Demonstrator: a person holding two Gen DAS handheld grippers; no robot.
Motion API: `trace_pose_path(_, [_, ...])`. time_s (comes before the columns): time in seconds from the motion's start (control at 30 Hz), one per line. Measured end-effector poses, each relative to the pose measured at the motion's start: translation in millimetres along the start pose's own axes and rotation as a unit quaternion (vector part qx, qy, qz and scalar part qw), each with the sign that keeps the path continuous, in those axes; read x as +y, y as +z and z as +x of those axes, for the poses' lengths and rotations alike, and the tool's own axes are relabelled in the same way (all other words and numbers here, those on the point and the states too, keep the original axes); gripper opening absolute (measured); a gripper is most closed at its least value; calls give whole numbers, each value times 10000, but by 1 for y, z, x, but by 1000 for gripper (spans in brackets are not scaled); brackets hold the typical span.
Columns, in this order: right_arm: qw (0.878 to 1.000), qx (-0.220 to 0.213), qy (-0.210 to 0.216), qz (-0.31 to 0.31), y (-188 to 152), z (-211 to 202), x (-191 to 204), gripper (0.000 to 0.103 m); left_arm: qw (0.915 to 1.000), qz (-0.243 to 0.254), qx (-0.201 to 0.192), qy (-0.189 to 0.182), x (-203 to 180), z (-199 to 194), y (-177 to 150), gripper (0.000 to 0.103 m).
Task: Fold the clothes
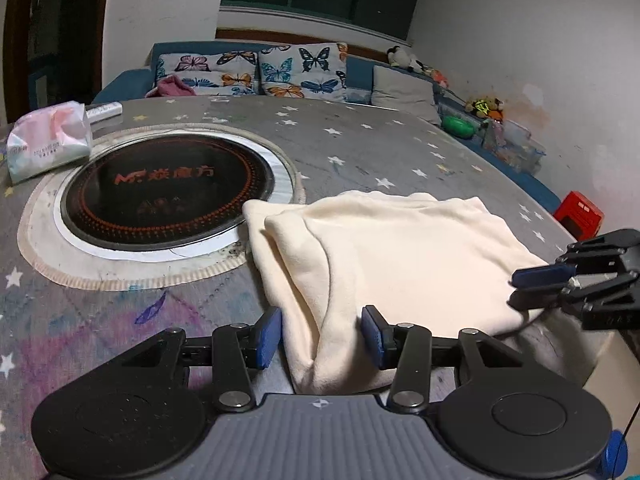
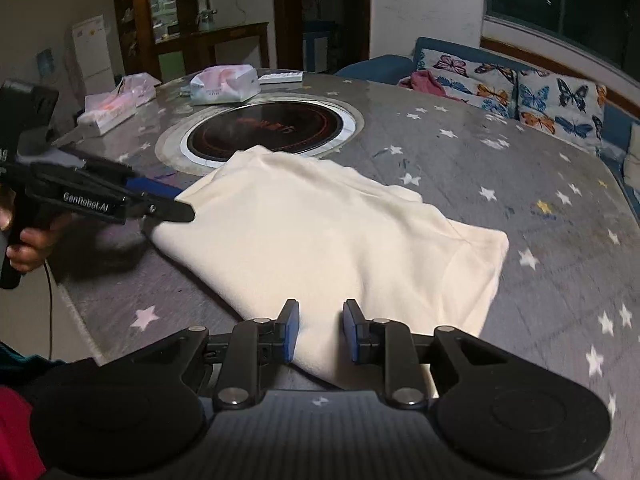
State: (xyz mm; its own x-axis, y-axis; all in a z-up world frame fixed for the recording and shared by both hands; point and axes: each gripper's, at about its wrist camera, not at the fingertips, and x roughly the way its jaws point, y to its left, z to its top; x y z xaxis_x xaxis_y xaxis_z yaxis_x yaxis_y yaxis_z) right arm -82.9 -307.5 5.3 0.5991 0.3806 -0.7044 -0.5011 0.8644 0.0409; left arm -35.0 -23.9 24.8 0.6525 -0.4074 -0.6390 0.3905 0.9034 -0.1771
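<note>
a: cream fleece, folded into a thick pad — that's the garment (image 1: 400, 256) on the star-print table cover (image 1: 360, 140), lying right ahead of both tongs.

b: and the left gripper (image 1: 320, 336)?

a: released. its blue pads (image 1: 267, 336) stand wide apart, one on either side of the garment's near folded corner, and the cloth bulges up between them without being pinched.

b: the right gripper (image 2: 320, 330)?

a: released too, with a narrower gap. its pads straddle the garment's near edge, and cloth runs under and between them. in the left wrist view it shows side-on at the cloth's right edge; the pads there look close together, but that angle hides the gap.

b: what sits beyond the cloth?

a: past the left gripper's tips, up and to the left, a round black induction hob (image 1: 168, 192) is set into the table; the garment's far corner just overlaps its pale ring. further left of that is a soft tissue pack (image 1: 48, 140). behind the table, a blue sofa with butterfly cushions (image 1: 280, 70).

b: and the hands?

a: the left hand (image 2: 28, 248) wraps its gripper's handle, left of the right gripper.
</note>
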Motion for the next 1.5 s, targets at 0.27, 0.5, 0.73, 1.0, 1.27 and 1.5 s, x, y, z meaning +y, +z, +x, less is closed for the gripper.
trace_pose_path(0.27, [9960, -448, -333, 703, 6, -19, -28, 23, 9986, 340, -392, -71, -21, -8, 20, 57])
trace_pose_path(0.5, [9932, -407, -564, 934, 14, -8, -48, 22, 9983, 503, -293, 35, -31, 12, 23, 76])
trace_pose_path(0.73, [9926, -297, -594, 1013, 32, 18, -58, 22, 9975, 635, -257, 144, -36, 24, 24, 95])
trace_pose_path(1.0, [9930, -70, -513, 1062, 56, 63, -65, 18, 9975, 600, -197, 308, -29, 30, 24, 100])
trace_pose_path(1.27, [9946, -217, -454, 908, 71, 59, -58, 18, 9977, 520, -289, 311, -24, 29, 33, 103])
trace_pose_path(1.5, [9961, -125, -554, 678, 78, 74, -51, 18, 9969, 485, -323, 522, -18, 32, 43, 103])
